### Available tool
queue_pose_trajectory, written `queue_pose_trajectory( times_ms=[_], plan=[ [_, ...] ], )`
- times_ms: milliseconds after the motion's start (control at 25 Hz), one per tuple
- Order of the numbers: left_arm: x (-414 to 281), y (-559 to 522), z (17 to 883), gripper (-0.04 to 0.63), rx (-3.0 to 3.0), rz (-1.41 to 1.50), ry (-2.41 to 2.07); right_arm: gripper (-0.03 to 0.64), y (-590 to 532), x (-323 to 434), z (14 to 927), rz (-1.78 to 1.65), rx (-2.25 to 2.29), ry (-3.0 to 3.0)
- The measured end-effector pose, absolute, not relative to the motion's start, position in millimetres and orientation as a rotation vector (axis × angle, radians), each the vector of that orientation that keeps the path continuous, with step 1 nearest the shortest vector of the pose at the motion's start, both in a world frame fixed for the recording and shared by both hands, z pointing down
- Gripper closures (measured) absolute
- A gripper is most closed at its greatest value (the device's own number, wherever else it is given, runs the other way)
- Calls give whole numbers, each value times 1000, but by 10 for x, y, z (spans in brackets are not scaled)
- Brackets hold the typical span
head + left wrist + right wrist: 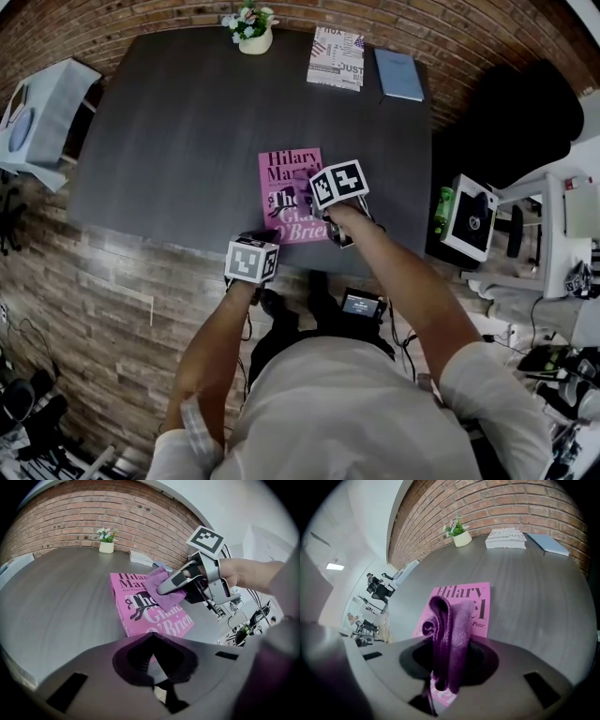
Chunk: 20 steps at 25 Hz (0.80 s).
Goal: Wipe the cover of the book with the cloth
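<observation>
A pink book [292, 178] lies flat near the front edge of the dark table [178, 131]. My right gripper [314, 199] is over its cover, shut on a bunched purple cloth [450, 630] that hangs between the jaws. In the left gripper view the cloth [161, 590] rests on the book's title [140, 613] under the right gripper [171, 584]. My left gripper [264, 236] is shut with nothing visibly between its jaws, and its tips [153, 635] are at the book's near edge. Whether it presses on the book I cannot tell.
At the table's far edge stand a small potted plant [251, 28], a stack of magazines [336, 56] and a blue notebook [398, 73]. A dark chair [525, 112] and white equipment [469, 217] stand to the right of the table, and a pale cabinet [37, 112] to the left.
</observation>
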<state>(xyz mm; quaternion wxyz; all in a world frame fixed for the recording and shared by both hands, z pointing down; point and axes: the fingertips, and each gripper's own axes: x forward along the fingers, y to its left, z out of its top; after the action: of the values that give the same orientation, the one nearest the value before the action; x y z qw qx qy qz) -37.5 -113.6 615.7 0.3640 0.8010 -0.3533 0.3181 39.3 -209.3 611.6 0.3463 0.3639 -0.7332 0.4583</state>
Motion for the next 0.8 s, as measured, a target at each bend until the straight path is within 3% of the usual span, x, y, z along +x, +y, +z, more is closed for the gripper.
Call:
queue_pose_trajectory(
  times_ms=[800],
  plan=[
    [-387, -1143, 6137, 588, 2077, 765, -869, 509, -2111, 1240, 5916, 1014, 1173, -1796]
  ],
)
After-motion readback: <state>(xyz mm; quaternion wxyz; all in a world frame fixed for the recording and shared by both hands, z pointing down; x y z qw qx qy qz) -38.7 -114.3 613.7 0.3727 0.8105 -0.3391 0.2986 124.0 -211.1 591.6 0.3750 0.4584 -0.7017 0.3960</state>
